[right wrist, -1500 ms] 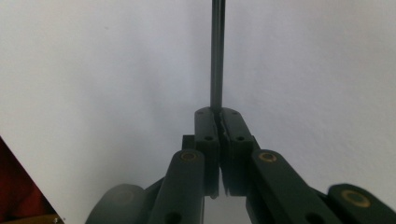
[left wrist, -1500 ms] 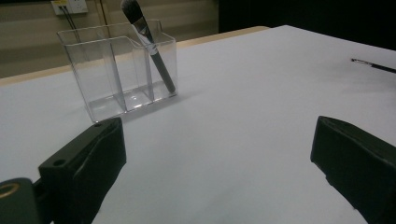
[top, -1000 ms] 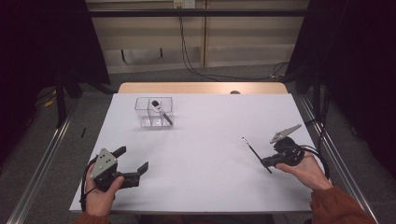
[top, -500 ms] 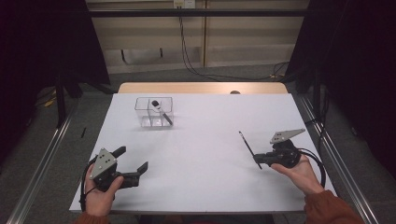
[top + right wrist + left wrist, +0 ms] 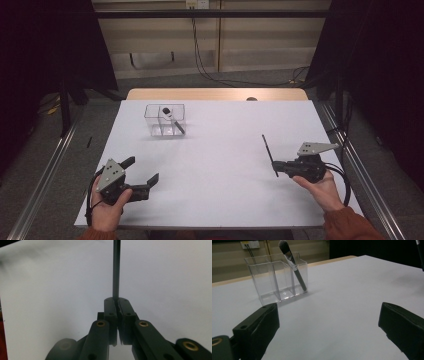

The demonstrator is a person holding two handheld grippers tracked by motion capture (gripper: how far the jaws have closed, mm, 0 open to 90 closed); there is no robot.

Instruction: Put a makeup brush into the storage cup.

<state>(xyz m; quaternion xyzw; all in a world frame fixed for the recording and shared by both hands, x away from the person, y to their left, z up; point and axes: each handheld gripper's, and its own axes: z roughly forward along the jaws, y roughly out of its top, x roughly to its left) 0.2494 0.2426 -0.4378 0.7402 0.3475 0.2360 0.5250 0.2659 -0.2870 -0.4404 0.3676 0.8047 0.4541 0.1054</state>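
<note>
While the right gripper (image 5: 276,165) pinches a thin dark stick (image 5: 269,154) with its jaws pressed together on it, the job looks about half done, judging from how things lie. In the high view the stick sits at the right of the frame, slanting up and to the left from the jaws, lifted above the white surface (image 5: 225,165) and well apart from the clear plastic holder (image 5: 164,120) in the upper left of the sheet. One makeup brush (image 5: 172,118) already stands in that holder, leaning in its right-hand compartment with the bristles up; the other compartments look empty.

In the right gripper view the stick (image 5: 116,270) rises straight from between the closed jaws. I cannot tell from these frames which end is its tip.

At the lower left, the left gripper (image 5: 142,172) rests with its jaws spread wide and nothing between them. What seems left: carrying the stick across to the holder and dropping it in.
</note>
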